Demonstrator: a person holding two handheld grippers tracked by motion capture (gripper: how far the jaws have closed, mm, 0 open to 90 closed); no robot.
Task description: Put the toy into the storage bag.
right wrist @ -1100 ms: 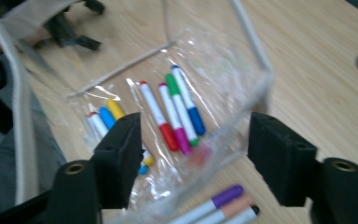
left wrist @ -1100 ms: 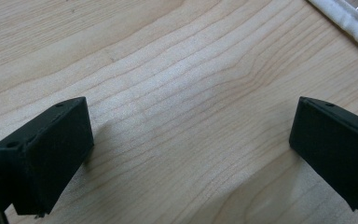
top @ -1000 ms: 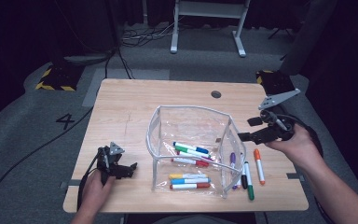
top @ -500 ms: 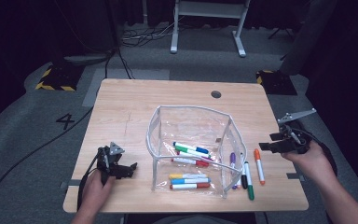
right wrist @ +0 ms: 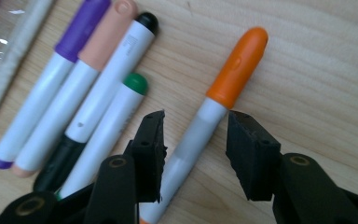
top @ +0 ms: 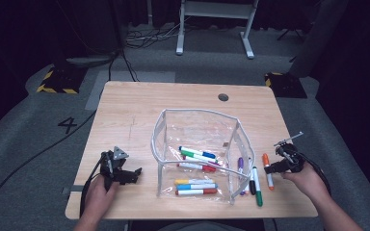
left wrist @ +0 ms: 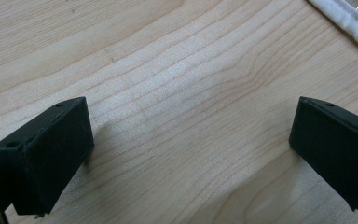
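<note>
An orange-capped marker [right wrist: 235, 70] lies on the wooden table [top: 135, 110], right of a clear plastic pouch [top: 197, 127]. My right gripper [right wrist: 196, 126] is low over it, with the marker's white barrel between its jaws. The jaws have just been closing, and a gap still shows on the right side of the barrel. In the high view the right gripper [top: 274, 167] is at the marker [top: 268, 171] near the table's right edge. My left gripper [top: 134, 174] rests open at the front left, with bare wood between its jaws [left wrist: 191, 135].
Purple [right wrist: 81, 28], peach [right wrist: 107, 32], black [right wrist: 121, 60] and green [right wrist: 116, 112] markers lie side by side just left of the orange one. Several markers [top: 197, 159] lie inside the pouch. A round hole [top: 223, 97] marks the table's far side.
My right hand has come down from above the table's right side to the orange marker, and its jaws have narrowed around it. The left hand has stayed put.
</note>
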